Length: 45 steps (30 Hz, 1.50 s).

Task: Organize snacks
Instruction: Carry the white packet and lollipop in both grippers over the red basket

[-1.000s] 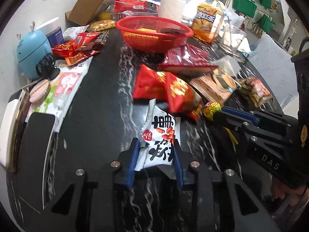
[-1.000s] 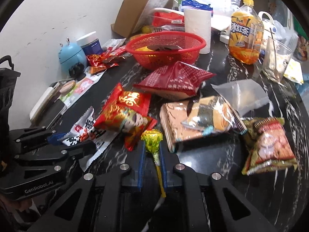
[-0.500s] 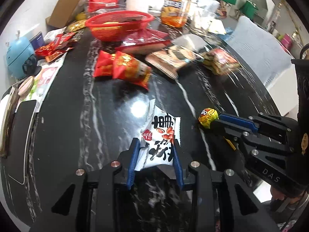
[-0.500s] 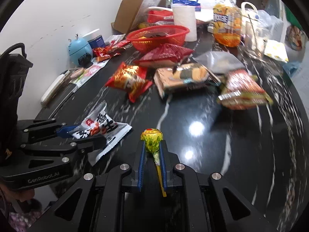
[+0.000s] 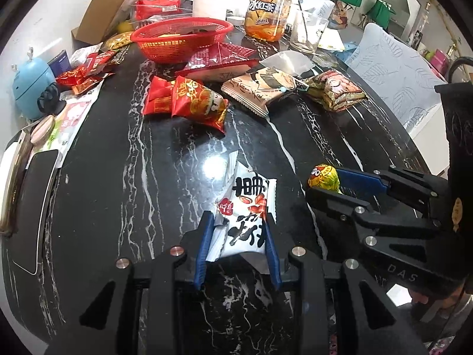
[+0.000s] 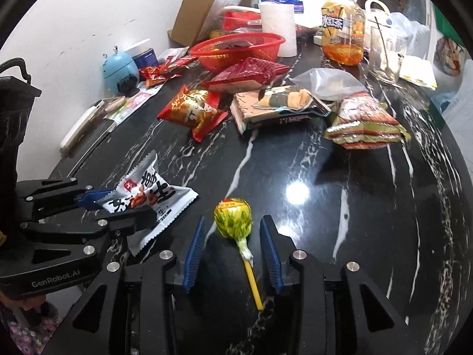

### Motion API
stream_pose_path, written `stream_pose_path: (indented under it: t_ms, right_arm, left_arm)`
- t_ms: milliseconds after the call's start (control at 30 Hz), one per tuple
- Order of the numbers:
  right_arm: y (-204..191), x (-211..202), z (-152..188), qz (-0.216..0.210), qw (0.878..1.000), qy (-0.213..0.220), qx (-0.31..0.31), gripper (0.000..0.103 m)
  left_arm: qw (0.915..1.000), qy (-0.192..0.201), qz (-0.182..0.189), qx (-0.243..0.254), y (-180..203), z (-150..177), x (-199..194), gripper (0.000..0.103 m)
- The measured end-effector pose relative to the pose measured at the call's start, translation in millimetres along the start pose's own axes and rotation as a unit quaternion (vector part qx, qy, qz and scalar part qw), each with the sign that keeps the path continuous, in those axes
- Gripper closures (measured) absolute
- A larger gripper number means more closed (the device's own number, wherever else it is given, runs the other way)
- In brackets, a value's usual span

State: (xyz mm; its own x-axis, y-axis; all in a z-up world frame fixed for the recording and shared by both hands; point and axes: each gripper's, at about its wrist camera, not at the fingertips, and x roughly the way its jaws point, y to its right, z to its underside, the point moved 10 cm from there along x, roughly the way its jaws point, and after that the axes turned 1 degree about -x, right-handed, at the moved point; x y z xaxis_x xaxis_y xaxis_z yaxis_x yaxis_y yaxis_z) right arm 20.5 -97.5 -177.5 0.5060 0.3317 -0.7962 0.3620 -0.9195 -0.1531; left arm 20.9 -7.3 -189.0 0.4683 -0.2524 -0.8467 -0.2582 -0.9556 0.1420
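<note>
Black marble with white veins filled both views, a glossy table (image 6: 310, 159) pushed against a white wall and crowded at its far end. Up front, the left gripper (image 5: 238, 222) pinched a white peanut packet (image 5: 248, 216) between its blue pads, jaws narrow and pressed on the wrapper's lower half. Beside it, the right gripper (image 6: 232, 230) was opening, its pads spread clear on either side of a yellow lollipop (image 6: 233, 216) that lay between them on the marble, stick pointing back toward the camera, touched by neither pad. Farther out sat a red snack bag (image 6: 192, 109), a brown biscuit pack (image 6: 278, 106) and a gold-edged bag (image 6: 365, 121), all well apart from the grippers. Behind those, a dark red pouch (image 6: 245, 74) leaned against a red basket (image 6: 236, 48), with a paper roll (image 6: 279, 26), an orange tea bottle (image 6: 343, 26), a glass jug (image 6: 387, 53) and an open cardboard box (image 6: 204, 14) at the back. A blue gadget (image 6: 119, 68) stood by the wall. A second earlier both grippers had been in among the pile with the lollipop clamped tight; by now they had pulled back over bare marble, and the lollipop was let go.
</note>
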Motion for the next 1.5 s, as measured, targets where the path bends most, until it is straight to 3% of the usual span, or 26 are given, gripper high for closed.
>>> stream_pose_path:
  t_ms: [33, 100, 800, 1033, 1500]
  right_arm:
    - [0, 1, -1, -0.002, 1.0, 0.001, 0.0, 0.066]
    - [-1, 2, -3, -0.003, 1.0, 0.003, -0.001, 0.079]
    - [-8, -28, -16, -0.033, 0.999, 0.023, 0.003, 0.079]
    - [-10, -44, -45, -0.032, 0.998, 0.049, -0.015, 0.079]
    - [-2, -56, -139, -0.036, 0.993, 0.107, -0.045, 0.079]
  left_arm:
    - [1.0, 0.001, -0.001, 0.001, 0, 0, 0, 0.071]
    - [1.0, 0.001, -0.005, 0.003, -1, -1, 0, 0.071]
    - [0.9991, 0.035, 0.015, 0.016, 19, -35, -29, 0.071]
    - [0.9973, 0.068, 0.02, 0.017, 20, -64, -44, 0.071]
    - [0.9865, 0.16, 0.015, 0.032, 7, -162, -75, 0.071]
